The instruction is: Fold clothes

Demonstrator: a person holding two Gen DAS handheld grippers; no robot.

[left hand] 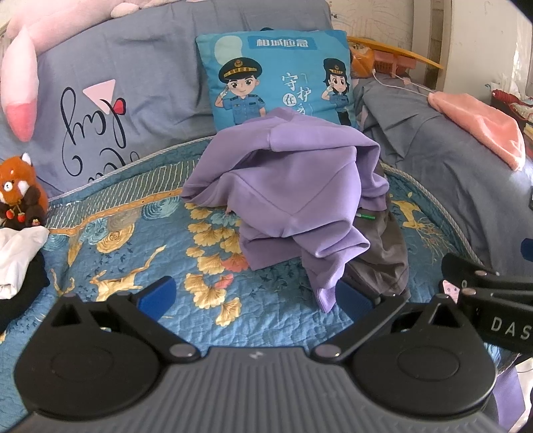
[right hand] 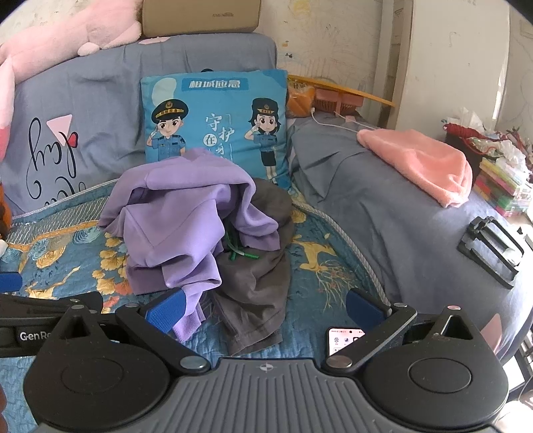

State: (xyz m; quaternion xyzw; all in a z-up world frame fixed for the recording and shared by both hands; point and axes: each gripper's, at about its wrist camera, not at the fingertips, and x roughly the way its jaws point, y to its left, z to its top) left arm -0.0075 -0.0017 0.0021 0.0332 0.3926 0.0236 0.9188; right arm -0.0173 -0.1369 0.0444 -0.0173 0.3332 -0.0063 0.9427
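The crumpled purple sweatshirt (right hand: 180,213) lies heaped on the bed's quilt (left hand: 140,253) in the middle of both frames, its cuff hanging toward the wide-open, empty fingers (right hand: 166,311) of the right gripper (right hand: 265,309), nearer than the equally open, empty left gripper (left hand: 256,293).

A: Purple garment (left hand: 289,186) heaped over the grey garment (left hand: 383,253), most of the grey one buried; which kind of clothing either is cannot be told

B: Phone (right hand: 344,338) half hidden behind the right gripper (right hand: 265,311), its screen too small to read. White cloth (left hand: 16,256) and plush toy (left hand: 20,191) are cut by the left edge, as is the pink plush (right hand: 66,30) at the top
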